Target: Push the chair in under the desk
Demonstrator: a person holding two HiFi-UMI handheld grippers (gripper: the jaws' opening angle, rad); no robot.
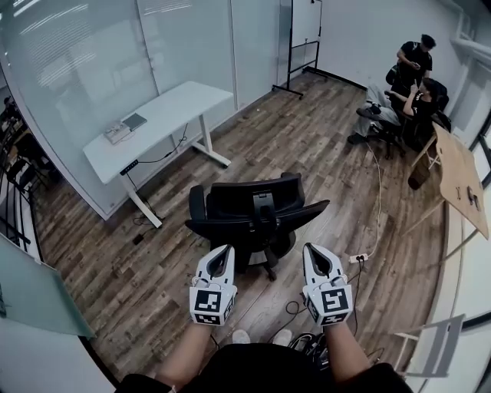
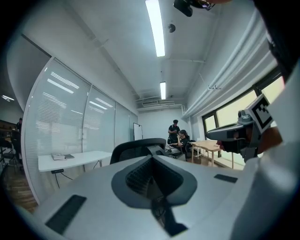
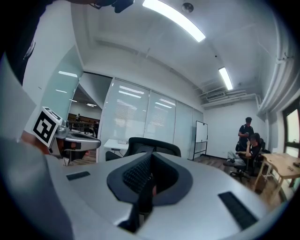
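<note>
Just ahead of the jaws, the chair [image 1: 257, 209] is parked well apart from the table [image 1: 165, 115]; nothing is pushed yet. Left gripper [image 1: 222, 253] and right gripper [image 1: 317, 252] jaws are pressed together, empty.

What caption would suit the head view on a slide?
Left gripper and right gripper, both shut, behind a black office chair standing apart from the white rectangular desk.

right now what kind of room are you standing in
Most likely an office: a white desk beside a glass partition wall, a black office chair, and a whiteboard on a stand.
</note>
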